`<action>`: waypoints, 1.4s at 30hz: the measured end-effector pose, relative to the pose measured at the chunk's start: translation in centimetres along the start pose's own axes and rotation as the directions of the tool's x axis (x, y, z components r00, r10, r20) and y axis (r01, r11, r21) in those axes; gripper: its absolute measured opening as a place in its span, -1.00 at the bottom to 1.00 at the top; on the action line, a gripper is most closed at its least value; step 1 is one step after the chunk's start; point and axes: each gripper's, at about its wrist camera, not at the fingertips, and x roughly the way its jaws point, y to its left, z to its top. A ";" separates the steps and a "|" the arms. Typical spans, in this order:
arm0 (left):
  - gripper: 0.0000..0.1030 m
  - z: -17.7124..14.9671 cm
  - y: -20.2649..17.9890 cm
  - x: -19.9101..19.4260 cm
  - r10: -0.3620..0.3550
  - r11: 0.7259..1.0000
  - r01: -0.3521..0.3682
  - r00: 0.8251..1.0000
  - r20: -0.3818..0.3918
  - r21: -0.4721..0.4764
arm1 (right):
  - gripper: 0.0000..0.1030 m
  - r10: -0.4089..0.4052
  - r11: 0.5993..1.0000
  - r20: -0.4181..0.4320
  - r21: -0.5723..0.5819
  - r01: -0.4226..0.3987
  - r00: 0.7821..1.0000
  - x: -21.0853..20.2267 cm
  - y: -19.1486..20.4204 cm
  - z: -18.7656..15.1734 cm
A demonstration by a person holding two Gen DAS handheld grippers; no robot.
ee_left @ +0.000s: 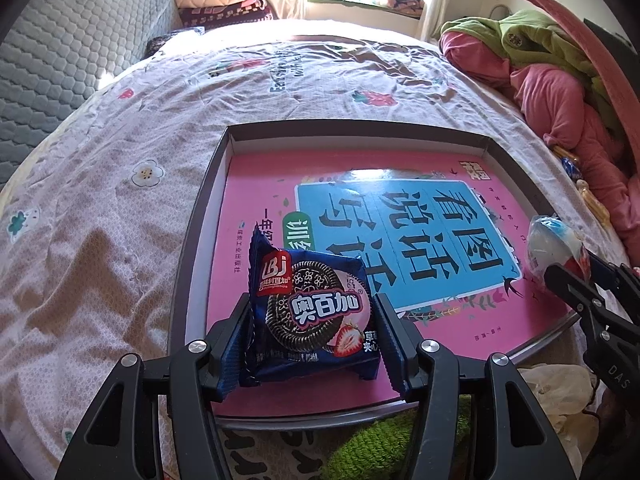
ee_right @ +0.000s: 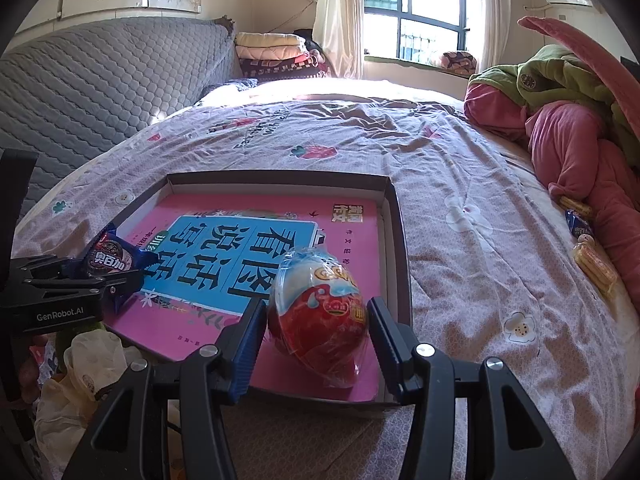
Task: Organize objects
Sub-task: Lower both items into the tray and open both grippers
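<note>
A shallow dark-rimmed box [ee_left: 200, 220] lies on the bed with a pink book [ee_left: 460, 312] flat inside it. My left gripper [ee_left: 312, 302] is shut on a dark blue cookie packet [ee_left: 316, 320], held over the book's near left corner. In the right wrist view that packet [ee_right: 108, 264] and the left gripper [ee_right: 120, 280] show at the left. My right gripper [ee_right: 316, 307] is shut on a red and blue wrapped toy egg [ee_right: 320, 300] over the near right part of the box [ee_right: 400, 240]. From the left wrist view the egg [ee_left: 550, 244] sticks out of the right gripper [ee_left: 568, 276].
A patterned sheet [ee_right: 460, 168] covers the bed. Pink and green quilts [ee_right: 580, 140] are piled at the right, with loose yellow snacks [ee_right: 592, 268] and a blue packet [ee_right: 578, 224] beside them. A crumpled plastic bag [ee_right: 92, 360] sits near the box's front left. A grey padded headboard [ee_right: 100, 80] stands at the left.
</note>
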 end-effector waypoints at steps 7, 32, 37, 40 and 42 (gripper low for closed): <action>0.16 0.1 0.6 0.1 -0.014 1.000 0.013 1.000 -0.004 -0.028 | 0.02 -0.006 1.000 0.001 0.000 0.006 1.000 0.1 0.0 -0.1; 0.23 0.1 0.2 -4.3 -0.116 0.992 0.120 0.986 0.117 -0.032 | 0.45 -0.011 0.998 0.152 0.057 0.002 0.988 -3.0 -0.8 1.1; 0.23 0.0 0.5 -5.2 -0.127 0.989 0.135 0.984 0.124 -0.059 | 0.45 0.008 0.998 0.153 0.056 -0.017 0.988 -3.7 -0.9 1.0; 0.23 -0.4 -0.2 -6.2 -0.087 0.995 0.093 0.987 0.134 -0.036 | 0.45 0.004 0.998 0.169 0.058 -0.014 0.986 -4.3 -1.0 0.9; 0.23 -0.9 -0.6 -6.9 -0.065 0.997 0.069 0.988 0.140 -0.028 | 0.45 0.011 0.998 0.175 0.064 -0.022 0.984 -4.8 -1.1 0.9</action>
